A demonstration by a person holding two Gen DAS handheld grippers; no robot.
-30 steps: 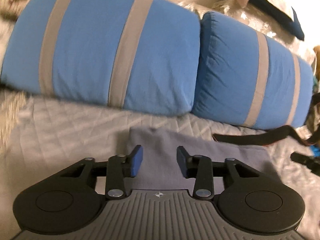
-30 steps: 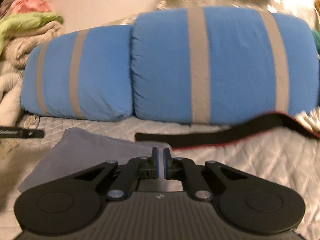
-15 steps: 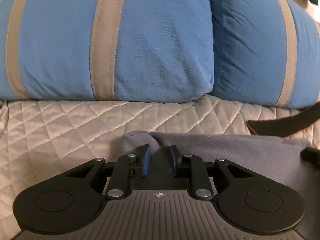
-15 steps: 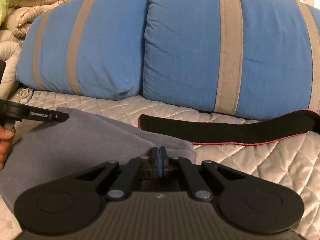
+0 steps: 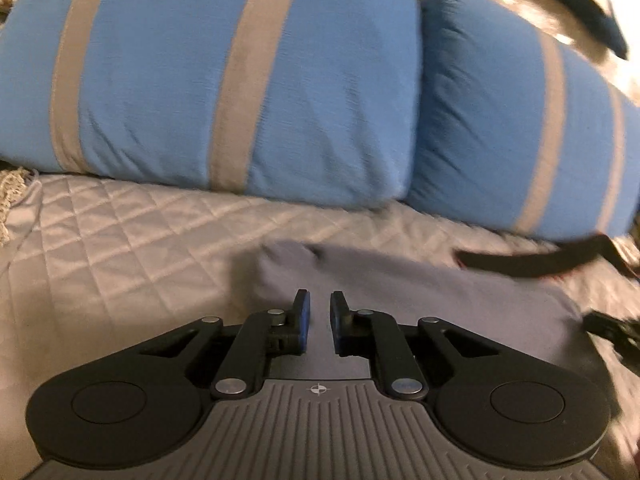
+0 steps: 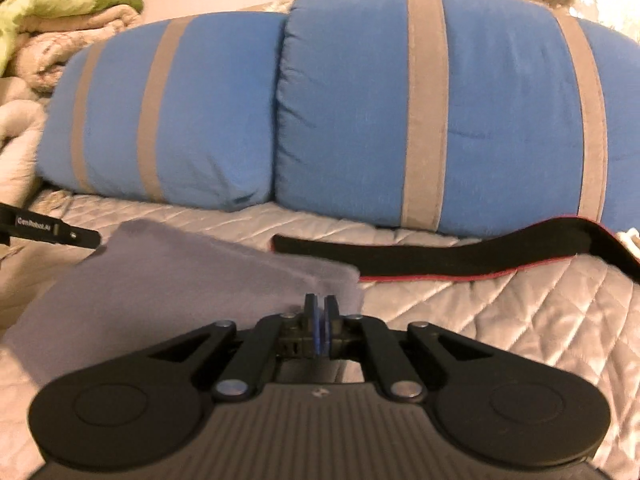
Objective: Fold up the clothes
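Grey garment (image 5: pixel 420 292) lies flat on quilt (image 5: pixel 120 232). Left gripper (image 5: pixel 319 320) just narrowing over its edge, gap showing, probably not pinching; right gripper (image 6: pixel 320 320) closed. Pinch corners evenly before lifting.

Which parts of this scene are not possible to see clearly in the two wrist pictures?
- Grey garment: its near part, left wrist view, hidden by the left hand-held gripper.
- Same garment, right wrist view: any cloth between the right hand-held gripper pads, too small.
- Black strap: right end cut by the edge.
- Folded blankets: blurred, cut by the corner.
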